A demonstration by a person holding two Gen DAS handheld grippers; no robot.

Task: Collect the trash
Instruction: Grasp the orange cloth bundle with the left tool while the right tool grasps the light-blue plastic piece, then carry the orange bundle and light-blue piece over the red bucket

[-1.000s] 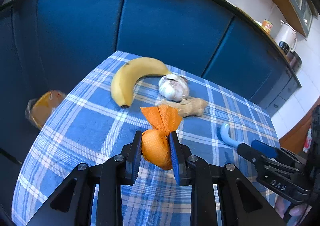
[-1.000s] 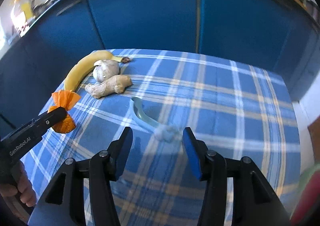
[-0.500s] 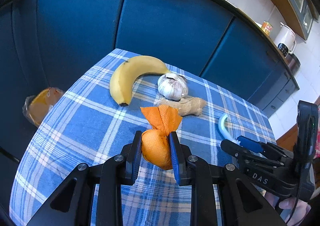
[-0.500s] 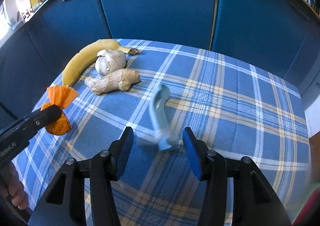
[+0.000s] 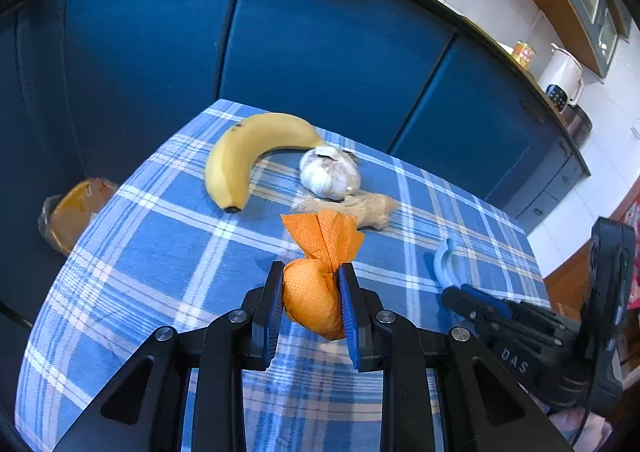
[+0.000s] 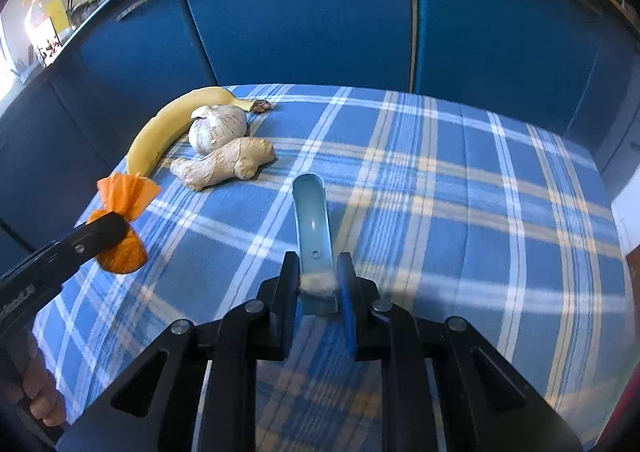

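The white letters "DAS" are showing on the black arm of the right gripper [image 5: 460,292], to the right of the left gripper [image 5: 310,304] in the left wrist view. In the right wrist view, some white letters are appearing on the left gripper [image 6: 116,228] near the left edge, but they are too blurred to read. The can [image 5: 523,53] on the counter is carrying a label that cannot be read.

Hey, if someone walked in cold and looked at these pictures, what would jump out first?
Probably the orange paper wad, pinched in the left gripper over the blue plaid tablecloth. Next, the curved pale-blue plastic piece clamped in the right gripper. Toward the table's far left lie a banana, garlic and ginger.
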